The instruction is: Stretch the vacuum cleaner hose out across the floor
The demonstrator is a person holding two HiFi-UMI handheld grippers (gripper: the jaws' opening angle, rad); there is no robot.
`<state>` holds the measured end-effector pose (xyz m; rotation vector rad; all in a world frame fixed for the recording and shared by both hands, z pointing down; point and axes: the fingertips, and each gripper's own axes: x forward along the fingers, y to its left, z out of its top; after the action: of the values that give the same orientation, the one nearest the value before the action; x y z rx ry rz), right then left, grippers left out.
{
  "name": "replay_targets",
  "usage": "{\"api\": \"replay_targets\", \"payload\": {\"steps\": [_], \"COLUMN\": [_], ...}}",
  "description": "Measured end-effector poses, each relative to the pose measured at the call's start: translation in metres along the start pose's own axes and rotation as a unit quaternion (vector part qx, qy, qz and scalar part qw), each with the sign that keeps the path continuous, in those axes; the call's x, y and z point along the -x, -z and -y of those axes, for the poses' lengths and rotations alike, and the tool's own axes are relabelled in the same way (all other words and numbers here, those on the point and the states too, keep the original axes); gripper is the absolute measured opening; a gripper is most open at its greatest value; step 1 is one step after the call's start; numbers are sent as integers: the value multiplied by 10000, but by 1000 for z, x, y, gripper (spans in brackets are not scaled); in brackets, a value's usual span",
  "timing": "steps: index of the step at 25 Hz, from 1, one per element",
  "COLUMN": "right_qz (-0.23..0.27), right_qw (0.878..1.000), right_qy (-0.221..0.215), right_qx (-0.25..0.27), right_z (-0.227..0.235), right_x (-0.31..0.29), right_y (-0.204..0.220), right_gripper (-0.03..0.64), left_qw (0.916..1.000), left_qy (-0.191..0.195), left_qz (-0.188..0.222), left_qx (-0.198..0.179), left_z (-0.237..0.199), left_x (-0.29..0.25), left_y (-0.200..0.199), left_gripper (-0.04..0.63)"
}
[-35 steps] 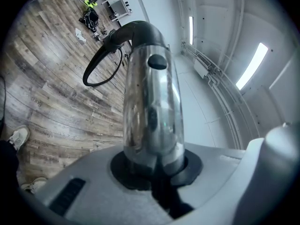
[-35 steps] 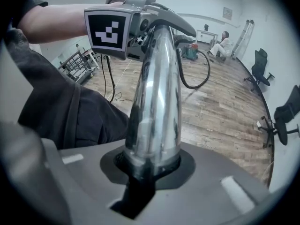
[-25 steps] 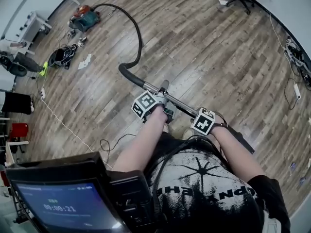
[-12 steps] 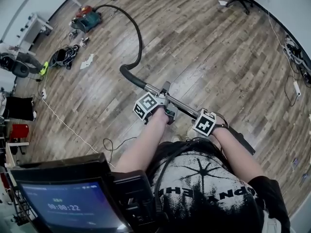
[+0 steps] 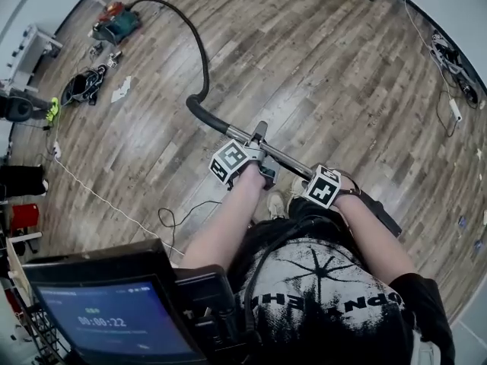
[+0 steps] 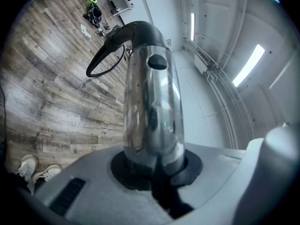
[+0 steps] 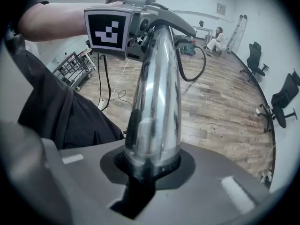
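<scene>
The wood-plank floor (image 5: 319,74) carries a vacuum cleaner (image 5: 114,23) at the far left, its black hose (image 5: 202,55) curving across the boards, a dark bundle (image 5: 80,87) and white scrap (image 5: 120,92) near it, and a thin white cord (image 5: 99,198).

Person's wearing a black short-slv tee (image 5: 327,303) w/ white spiky graphic + white lettering across the front. Black cable (image 5: 248,280) is running down the chest. White sneakers (image 6: 27,165) are showing below. Left gripper (image 6: 154,170) & right gripper (image 7: 150,170) are showing grey moulded shells, each carrying a b&w marker cube (image 5: 229,160).
</scene>
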<state>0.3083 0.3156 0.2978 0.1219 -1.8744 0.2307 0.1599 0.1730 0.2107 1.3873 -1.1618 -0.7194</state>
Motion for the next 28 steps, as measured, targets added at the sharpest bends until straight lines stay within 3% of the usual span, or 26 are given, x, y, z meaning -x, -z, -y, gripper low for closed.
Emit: {"api": "replay_targets", "payload": {"steps": [6, 11, 28], "right_qz": [-62, -110, -295], "right_qw": [9996, 9996, 9995], "right_qy": [-19, 15, 66], "right_qx": [-273, -254, -51], "right_z": [-15, -12, 32], "right_x": [7, 20, 79], "right_y": [30, 60, 229], "right_gripper": [81, 81, 84], "left_qw": [9996, 9996, 9994], "left_qy": [13, 37, 108], "left_qz": [-275, -275, -120], "left_qx": [36, 82, 318], "left_z": [3, 11, 47], "left_x": [-2, -7, -67], "left_y": [36, 66, 226], "left_gripper": [44, 43, 44]}}
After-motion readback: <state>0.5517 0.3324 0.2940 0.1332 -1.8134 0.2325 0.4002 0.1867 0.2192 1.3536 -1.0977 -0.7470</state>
